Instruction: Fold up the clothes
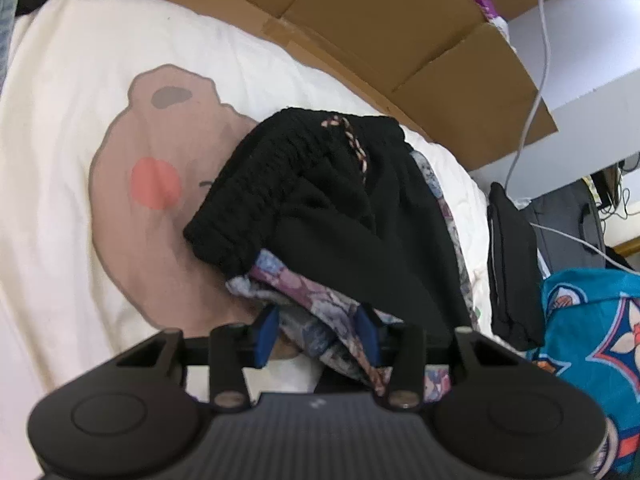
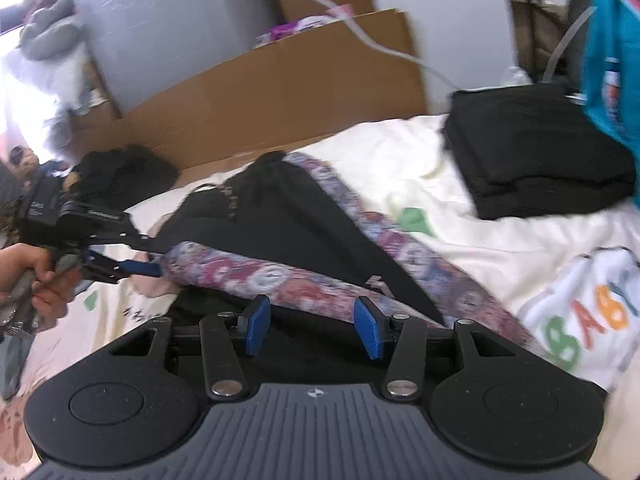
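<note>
Black shorts point(image 1: 344, 216) with a ribbed waistband, a braided drawstring and a floral side stripe lie crumpled on the cream bedspread point(image 1: 80, 80). My left gripper point(image 1: 318, 334) has its blue pads wide apart around the floral hem; the cloth lies between them, not pinched. In the right wrist view the shorts point(image 2: 288, 216) stretch across the bed, and the left gripper point(image 2: 154, 269) shows at the left by the floral edge. My right gripper point(image 2: 314, 330) is open just before the floral stripe point(image 2: 304, 280), holding nothing.
A folded black garment point(image 2: 536, 160) lies at the bed's right side, also in the left wrist view point(image 1: 512, 264). A teal patterned cloth point(image 1: 592, 344) hangs at the right. A cardboard box point(image 1: 400, 32) stands behind the bed, with a white cable point(image 1: 536, 80) over it.
</note>
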`<state>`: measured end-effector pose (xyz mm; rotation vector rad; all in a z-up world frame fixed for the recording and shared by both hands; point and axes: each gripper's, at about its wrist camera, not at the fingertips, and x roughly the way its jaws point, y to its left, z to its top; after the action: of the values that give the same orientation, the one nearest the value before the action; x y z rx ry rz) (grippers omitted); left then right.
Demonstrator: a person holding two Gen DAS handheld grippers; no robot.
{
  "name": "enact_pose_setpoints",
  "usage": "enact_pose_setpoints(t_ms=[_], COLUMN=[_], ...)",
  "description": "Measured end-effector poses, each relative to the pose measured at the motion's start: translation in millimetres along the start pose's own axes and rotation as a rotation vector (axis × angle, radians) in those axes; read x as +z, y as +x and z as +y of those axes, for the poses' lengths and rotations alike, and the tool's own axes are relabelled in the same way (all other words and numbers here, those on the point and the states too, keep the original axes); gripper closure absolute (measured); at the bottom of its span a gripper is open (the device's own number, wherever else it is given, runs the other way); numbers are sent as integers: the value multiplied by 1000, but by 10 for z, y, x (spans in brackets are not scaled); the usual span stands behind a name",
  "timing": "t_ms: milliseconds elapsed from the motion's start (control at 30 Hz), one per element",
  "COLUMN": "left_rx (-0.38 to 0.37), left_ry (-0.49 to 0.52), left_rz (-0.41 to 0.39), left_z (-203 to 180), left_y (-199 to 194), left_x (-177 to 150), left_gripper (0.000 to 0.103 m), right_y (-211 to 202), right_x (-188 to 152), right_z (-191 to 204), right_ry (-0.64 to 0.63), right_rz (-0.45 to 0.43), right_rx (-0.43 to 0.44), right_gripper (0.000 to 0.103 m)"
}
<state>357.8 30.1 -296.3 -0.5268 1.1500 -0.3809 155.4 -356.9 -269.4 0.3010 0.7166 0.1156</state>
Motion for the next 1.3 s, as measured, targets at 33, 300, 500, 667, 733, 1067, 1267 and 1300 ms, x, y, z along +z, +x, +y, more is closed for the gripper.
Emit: enact_pose_setpoints(t_ms=[33, 300, 500, 667, 733, 1067, 1267, 1300], left_rx=[-16, -14, -97, -135, -104, -55, 11, 25], left_ry=[-17, -17, -25, -38, -22, 55, 211, 229], left_rz=[-6, -14, -63, -77, -65, -72, -34, -28], left_z=[22, 166, 255, 295, 240, -402, -969, -1046], left_y=[-14, 138, 357, 430, 397, -3, 86, 118], left_x=[-61, -165, -75, 12, 36, 362, 712, 763], left_gripper=[58, 51, 50, 52, 64, 80, 80, 80], right_y=[51, 548, 706, 758, 757, 762, 713, 721], right_x=[14, 100, 51, 38, 66, 103, 166, 178], right_z=[26, 302, 556, 506, 483, 581, 441, 402], right_ry=[-12, -91, -160, -149, -134, -179, -168, -162], right_rz=[0, 35, 66, 97, 91, 113, 79, 80], right_rx=[10, 56, 102, 43, 20, 25, -14, -23], right_gripper=[49, 49, 49, 49, 49, 42, 41, 41])
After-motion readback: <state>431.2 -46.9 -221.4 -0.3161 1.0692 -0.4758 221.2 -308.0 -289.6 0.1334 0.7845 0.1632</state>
